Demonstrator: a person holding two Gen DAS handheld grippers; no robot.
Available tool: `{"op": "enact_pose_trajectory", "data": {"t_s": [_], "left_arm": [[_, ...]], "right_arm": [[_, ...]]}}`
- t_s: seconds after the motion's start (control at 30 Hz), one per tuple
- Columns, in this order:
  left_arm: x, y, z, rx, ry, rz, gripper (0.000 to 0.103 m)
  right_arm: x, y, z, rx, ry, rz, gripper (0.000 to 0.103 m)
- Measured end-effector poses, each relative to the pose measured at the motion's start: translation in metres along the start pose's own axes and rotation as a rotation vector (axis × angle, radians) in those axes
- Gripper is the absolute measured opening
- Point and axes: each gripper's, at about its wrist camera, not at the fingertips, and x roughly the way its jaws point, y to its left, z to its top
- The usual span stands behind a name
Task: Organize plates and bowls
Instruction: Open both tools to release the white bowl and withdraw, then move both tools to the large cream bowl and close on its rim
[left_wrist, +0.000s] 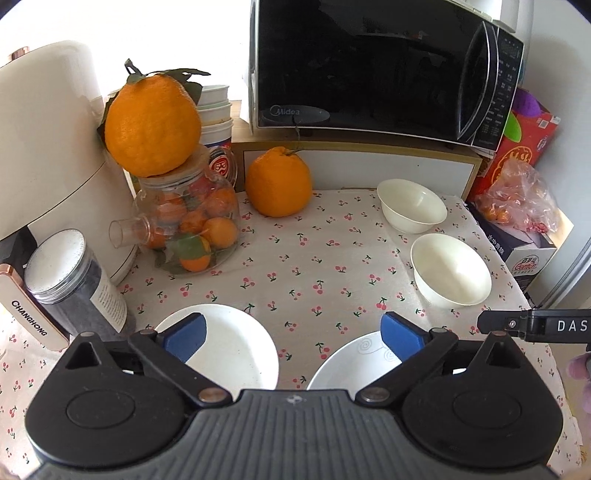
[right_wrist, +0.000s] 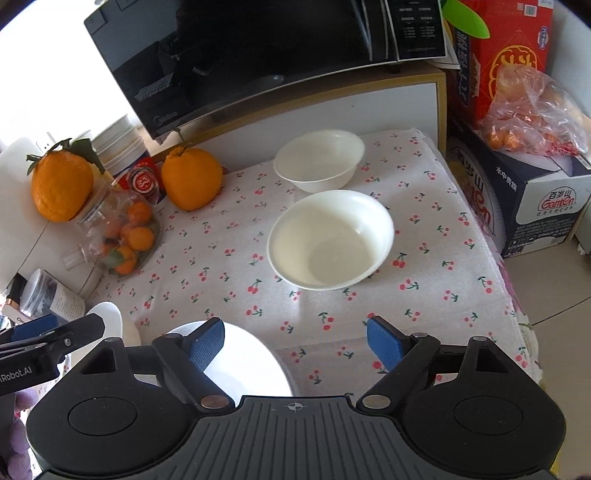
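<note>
Left gripper (left_wrist: 293, 334): jaws spread wide, nothing between the blue pads (left_wrist: 184, 336) – it hangs above the near edge of the cloth, over the gap between the two plates.
Right gripper (right_wrist: 295, 341): jaws also spread, empty – its left pad sits over the patterned plate, its right pad over bare cloth.
Plain plate (left_wrist: 236, 347): white, flat on the cloth at near left, just beside the patterned plate but apart from it.
Patterned plate (left_wrist: 354, 363): white with faint swirl marks, near centre, partly hidden by the left gripper.
Near bowl (right_wrist: 330, 238): white, upright, on the right half of the cloth.
Far bowl (right_wrist: 319, 160): white, upright, just behind the near bowl, close to the shelf under the microwave (left_wrist: 369, 66).
Cloth (left_wrist: 295, 269): white with small cherries, covering the table.
Left side: a glass jar of small oranges (left_wrist: 188, 225) with a large orange (left_wrist: 151, 125) on its lid; a second large orange (left_wrist: 279, 182) stands at the far edge.
Right side: cardboard boxes and a bag of fruit (right_wrist: 532, 110).
</note>
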Motion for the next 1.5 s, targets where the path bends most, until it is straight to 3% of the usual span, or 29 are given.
{"op": "enact_pose_trajectory", "data": {"t_s": [0.4,0.8,1.5], "left_arm": [[0.049,-0.057,0.027,0.118,0.083,0.011,0.102],[0.095,-0.083,0.039,0.094,0.105,-0.063,0.101],[0.126,-0.089,0.04,-0.005,0.149,-0.171,0.059]], "right_arm": [[0.014,-0.057,0.017,0.169,-0.039,-0.026,0.086],[0.046,-0.087,0.024,0.263,-0.033,-0.025,0.086],[0.062,-0.106,0.022,0.477,-0.076,0.048,0.086]]}}
